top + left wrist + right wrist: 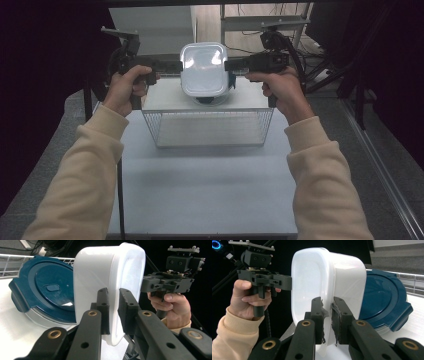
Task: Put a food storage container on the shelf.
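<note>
My left tool and right tool each pinch an opposite rim of the white container, which I hold level above the blue lid and the wire basket on the tabletop. The lift looks done; setting it down somewhere remains, I judge. The container hides the lidded dish beneath, and its inside is hard to read.

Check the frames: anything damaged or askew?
Yes: the right gripper has torn, ragged jaw pads where it grips the white container rim. The left gripper pads look intact. The container itself is held level between both.
</note>
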Action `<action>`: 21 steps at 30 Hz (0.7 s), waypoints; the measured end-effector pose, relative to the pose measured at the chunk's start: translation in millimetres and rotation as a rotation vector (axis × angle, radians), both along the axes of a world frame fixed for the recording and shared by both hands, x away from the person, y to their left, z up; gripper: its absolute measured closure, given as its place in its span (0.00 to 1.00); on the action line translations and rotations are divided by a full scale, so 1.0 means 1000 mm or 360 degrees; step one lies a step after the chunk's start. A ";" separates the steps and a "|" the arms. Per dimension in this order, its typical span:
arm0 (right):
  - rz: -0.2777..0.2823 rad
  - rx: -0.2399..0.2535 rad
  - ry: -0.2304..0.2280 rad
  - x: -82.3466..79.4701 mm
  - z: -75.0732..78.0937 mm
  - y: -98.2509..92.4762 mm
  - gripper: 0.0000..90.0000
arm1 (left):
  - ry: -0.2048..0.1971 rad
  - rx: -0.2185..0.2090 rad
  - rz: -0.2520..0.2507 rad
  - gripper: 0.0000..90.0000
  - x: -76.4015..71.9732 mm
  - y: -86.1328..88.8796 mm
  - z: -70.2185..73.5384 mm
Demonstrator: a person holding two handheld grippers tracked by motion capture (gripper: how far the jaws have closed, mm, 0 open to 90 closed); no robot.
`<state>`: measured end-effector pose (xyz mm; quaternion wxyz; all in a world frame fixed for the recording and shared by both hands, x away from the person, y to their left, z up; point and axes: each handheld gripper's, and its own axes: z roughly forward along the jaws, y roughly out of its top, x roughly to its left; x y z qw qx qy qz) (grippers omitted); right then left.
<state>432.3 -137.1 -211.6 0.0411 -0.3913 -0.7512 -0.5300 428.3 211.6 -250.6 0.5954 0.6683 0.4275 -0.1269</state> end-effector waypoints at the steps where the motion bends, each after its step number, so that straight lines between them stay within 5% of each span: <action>1: -0.0005 0.0006 0.0022 0.005 -0.002 -0.001 0.88 | 0.0017 0.0000 -0.0001 0.88 0.005 -0.001 -0.001; 6: -0.0023 0.0022 0.0072 0.016 -0.006 -0.002 0.88 | 0.0051 0.0013 0.0013 0.88 0.014 -0.002 -0.001; 21: -0.0113 0.0157 0.0365 0.066 -0.024 -0.004 0.79 | 0.0257 -0.0172 0.0123 0.86 0.054 -0.002 -0.017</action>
